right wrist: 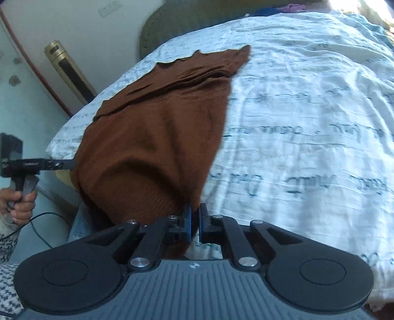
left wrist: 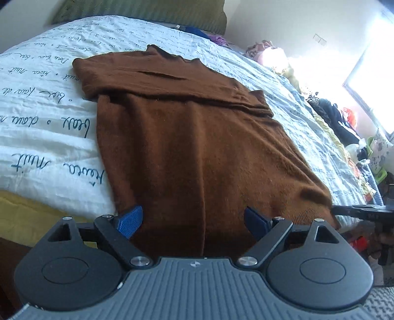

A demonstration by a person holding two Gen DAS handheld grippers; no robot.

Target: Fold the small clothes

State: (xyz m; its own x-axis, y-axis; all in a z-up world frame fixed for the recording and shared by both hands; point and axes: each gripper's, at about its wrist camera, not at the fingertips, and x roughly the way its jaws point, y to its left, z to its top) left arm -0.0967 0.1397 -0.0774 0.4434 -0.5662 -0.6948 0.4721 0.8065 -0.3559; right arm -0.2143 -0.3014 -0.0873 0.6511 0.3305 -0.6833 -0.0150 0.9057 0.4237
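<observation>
A brown knit sweater [left wrist: 187, 137] lies flat on the bed, its sleeves folded across the top, its hem hanging toward me over the bed edge. My left gripper [left wrist: 194, 219] is open, its blue pads either side of the hem's left part, holding nothing. My right gripper [right wrist: 194, 216] is shut on the hem's right corner of the sweater [right wrist: 152, 137]. The left gripper also shows from the side in the right wrist view [right wrist: 64, 164], at the sweater's left edge. The right gripper's tip shows in the left wrist view [left wrist: 344, 210] at the hem's right corner.
A white bedspread with dark script [left wrist: 44, 118] covers the bed, also in the right wrist view [right wrist: 307, 123]. A green headboard [left wrist: 147, 12] stands behind. Piled clothes and clutter [left wrist: 344, 123] line the bed's right side under a bright window. A gold tower fan [right wrist: 69, 71] stands left.
</observation>
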